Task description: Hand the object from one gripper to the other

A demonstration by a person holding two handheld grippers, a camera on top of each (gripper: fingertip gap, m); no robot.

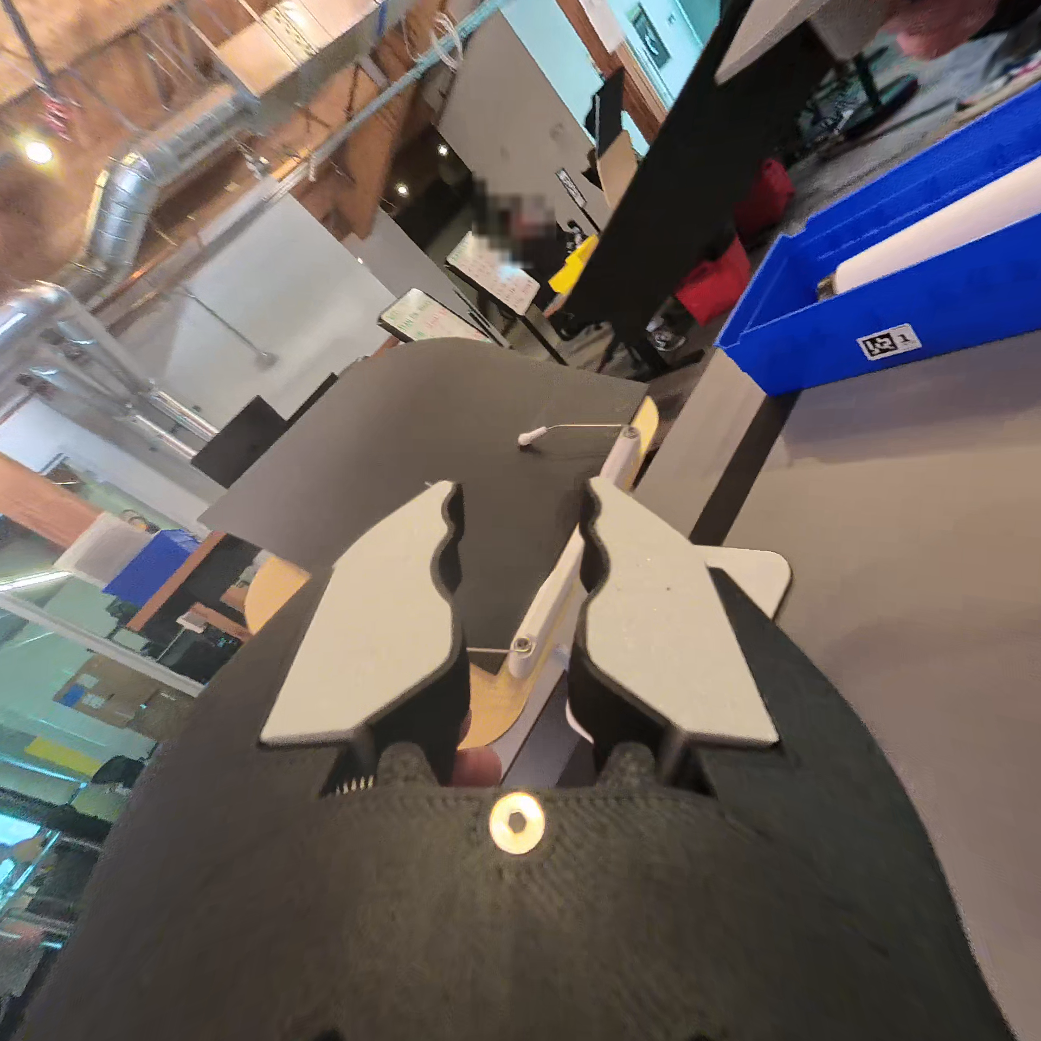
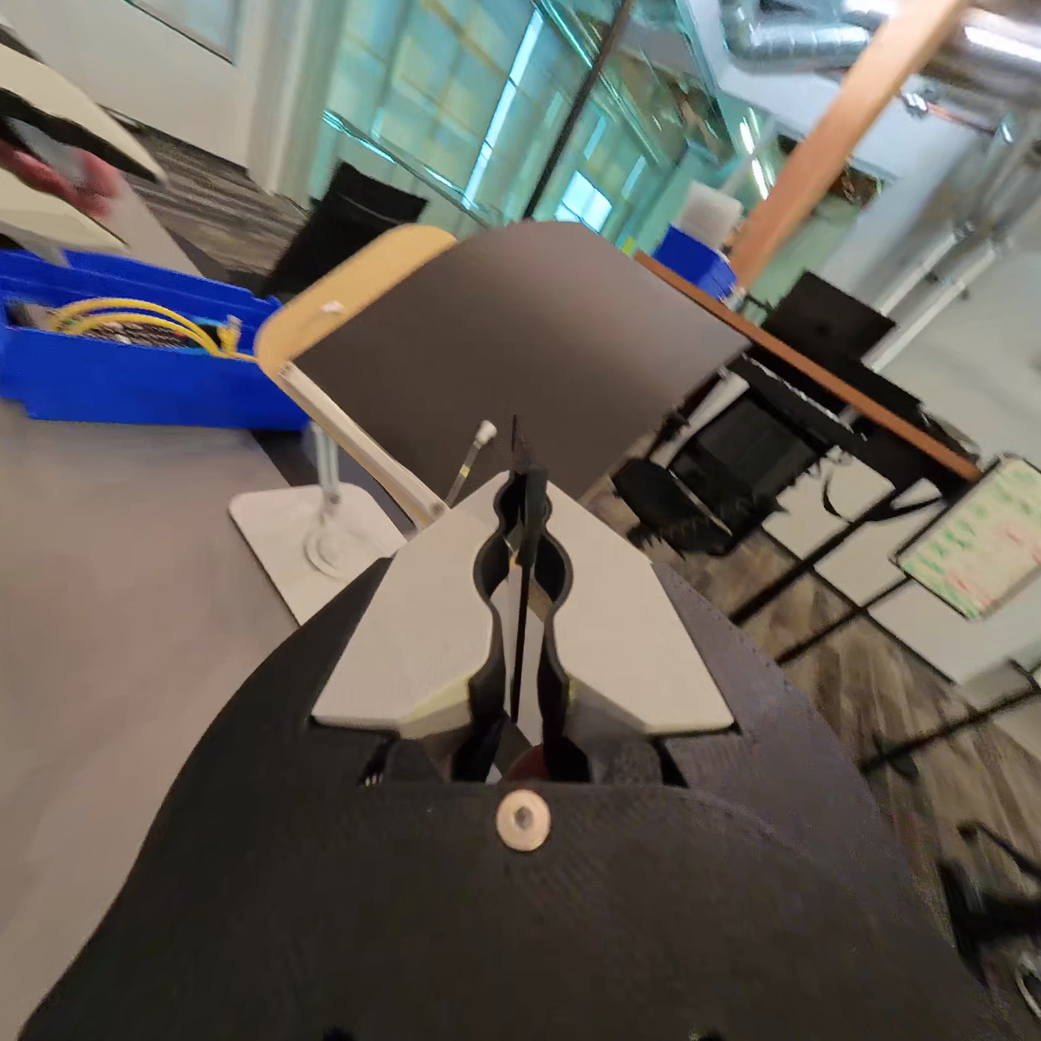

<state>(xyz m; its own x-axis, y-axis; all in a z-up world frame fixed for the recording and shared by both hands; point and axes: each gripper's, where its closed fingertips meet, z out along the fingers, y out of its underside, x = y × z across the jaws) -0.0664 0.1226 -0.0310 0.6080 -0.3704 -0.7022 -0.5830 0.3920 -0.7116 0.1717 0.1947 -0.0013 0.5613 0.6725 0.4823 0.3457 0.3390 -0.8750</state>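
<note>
- A thin black strip-like object [image 2: 523, 569], seen edge-on, stands between the fingers of the right hand-held gripper [image 2: 521, 484]; its pointed end pokes out just past the fingertips, and its other end runs back toward the gripper's body.
- The right hand-held gripper is clenched on this object, its grey fingers [image 2: 608, 608] nearly meeting at the tips, with the wavy inner pads pressed against the strip.
- The left hand-held gripper [image 1: 521, 495] is released: its two grey fingers [image 1: 388, 608] stand well apart and nothing sits between them.
- Ahead of both grippers stands a dark grey panel with a tan edge [image 2: 507, 338], carried on a white jointed arm [image 2: 360, 434] that rises from a flat white base plate [image 2: 270, 524] resting on the tabletop [image 2: 112, 563].
- A thin metal rod with a white tip [image 1: 541, 435] lies against the panel in the left wrist view.
- A blue bin [image 2: 141, 377] holding yellow cables [image 2: 135, 318] sits on the tabletop behind the base plate.
- In the left wrist view, a blue bin [image 1: 879, 315] holds a white roll [image 1: 929, 236] and carries a small sticker on its front wall.
</note>
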